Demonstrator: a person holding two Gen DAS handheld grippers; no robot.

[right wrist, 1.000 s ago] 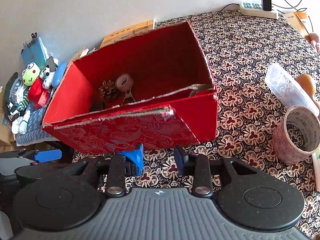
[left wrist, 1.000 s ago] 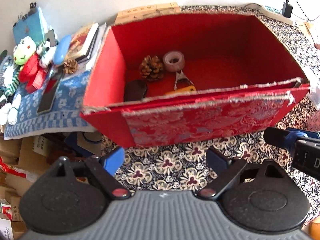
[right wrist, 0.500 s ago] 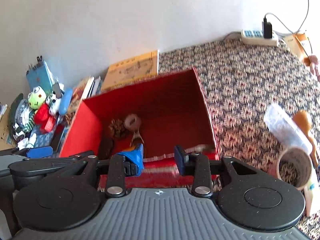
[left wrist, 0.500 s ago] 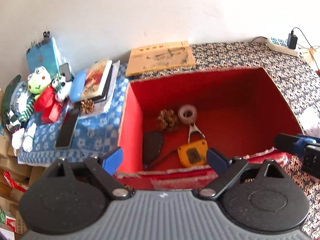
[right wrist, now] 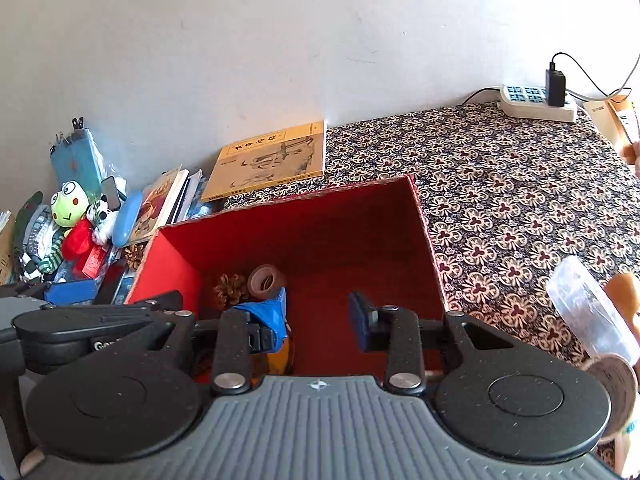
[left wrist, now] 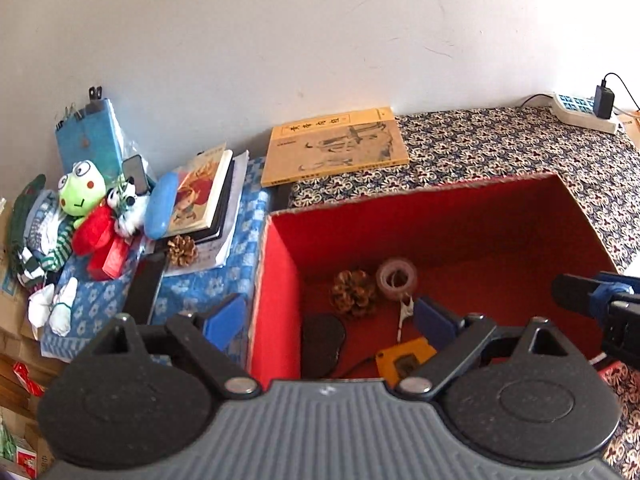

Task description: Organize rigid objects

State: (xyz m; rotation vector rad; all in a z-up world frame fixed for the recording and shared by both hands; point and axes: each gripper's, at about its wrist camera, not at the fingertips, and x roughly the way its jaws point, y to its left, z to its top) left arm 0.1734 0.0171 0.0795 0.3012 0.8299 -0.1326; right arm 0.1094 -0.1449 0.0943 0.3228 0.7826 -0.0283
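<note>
- Red box [left wrist: 472,216]: open-topped, standing on the patterned cloth [right wrist: 500,184], beside a blue cloth [left wrist: 244,248].
- Box contents, on the floor near the left wall: pine cone [left wrist: 353,292], tape roll [left wrist: 397,278], dark oval object [left wrist: 322,338], yellow tape measure [left wrist: 404,360] (partly hidden by the gripper).
- Left gripper [left wrist: 328,320]: above the box's left wall, fingers spread wide, holding nothing.
- Right gripper [right wrist: 320,318]: above the box interior, fingers moderately parted, empty.
- Second pine cone [left wrist: 182,250]: outside the box, by stacked books [left wrist: 200,196].
</note>
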